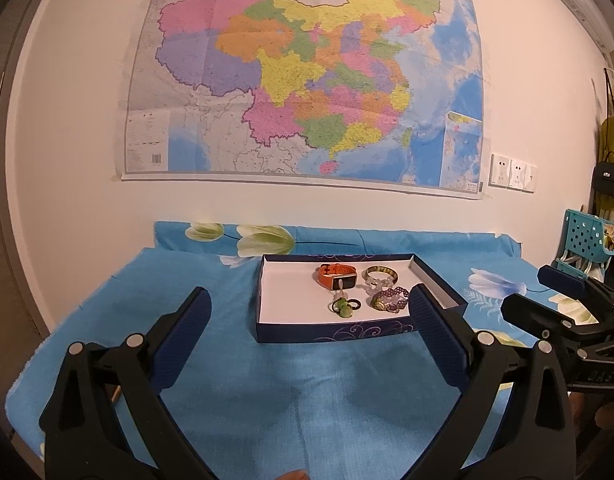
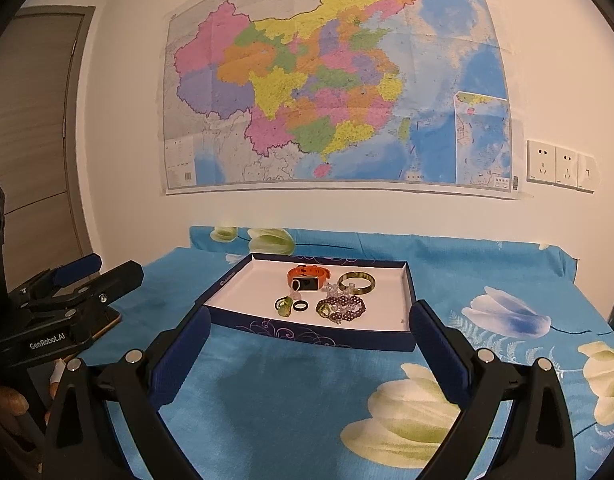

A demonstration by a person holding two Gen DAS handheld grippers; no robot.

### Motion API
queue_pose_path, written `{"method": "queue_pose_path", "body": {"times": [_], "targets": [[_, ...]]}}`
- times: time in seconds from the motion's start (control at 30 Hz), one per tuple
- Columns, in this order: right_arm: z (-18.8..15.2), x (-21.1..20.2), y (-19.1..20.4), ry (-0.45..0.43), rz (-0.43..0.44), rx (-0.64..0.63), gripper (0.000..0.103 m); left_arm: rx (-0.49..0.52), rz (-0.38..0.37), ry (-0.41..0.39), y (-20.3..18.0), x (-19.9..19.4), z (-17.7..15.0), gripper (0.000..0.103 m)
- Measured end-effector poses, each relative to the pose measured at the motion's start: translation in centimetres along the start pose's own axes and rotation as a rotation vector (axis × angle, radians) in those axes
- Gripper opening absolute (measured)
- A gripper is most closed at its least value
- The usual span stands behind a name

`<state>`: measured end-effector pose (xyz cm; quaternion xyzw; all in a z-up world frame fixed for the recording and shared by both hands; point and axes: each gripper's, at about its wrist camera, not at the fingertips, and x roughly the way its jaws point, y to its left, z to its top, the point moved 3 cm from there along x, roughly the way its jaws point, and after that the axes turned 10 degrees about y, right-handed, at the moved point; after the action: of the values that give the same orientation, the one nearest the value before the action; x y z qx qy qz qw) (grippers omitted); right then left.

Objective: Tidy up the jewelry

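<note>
A dark blue box with a white inside [image 1: 291,292] [image 2: 243,292] lies on the blue flowered cloth. In it are an orange watch band [image 1: 335,274] [image 2: 309,276], a green bangle [image 1: 381,273] [image 2: 357,282], a purple bead bracelet [image 1: 391,299] [image 2: 343,307], a green pendant [image 1: 341,307] [image 2: 284,306] and a small black ring [image 1: 355,304] [image 2: 301,307]. My left gripper [image 1: 309,304] is open and empty, in front of the box. My right gripper [image 2: 309,318] is open and empty, also in front of the box. Each gripper shows at the edge of the other's view.
The blue cloth [image 1: 307,392] covers the table up to the wall. A large map [image 1: 307,80] hangs above it, with wall sockets [image 1: 513,172] to its right. A teal basket [image 1: 587,236] stands at the far right. A door [image 2: 31,140] is at the left.
</note>
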<state>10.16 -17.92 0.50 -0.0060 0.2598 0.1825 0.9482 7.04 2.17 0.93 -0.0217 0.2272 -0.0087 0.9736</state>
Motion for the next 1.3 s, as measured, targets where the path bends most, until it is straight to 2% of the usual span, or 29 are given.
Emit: {"method": "queue_pose_path", "body": {"times": [1.3], "targets": [[-0.2, -0.6, 0.1, -0.015, 0.01, 0.012, 0.096, 0.028, 0.045, -0.057, -0.7, -1.2, -0.1, 0.097]]}}
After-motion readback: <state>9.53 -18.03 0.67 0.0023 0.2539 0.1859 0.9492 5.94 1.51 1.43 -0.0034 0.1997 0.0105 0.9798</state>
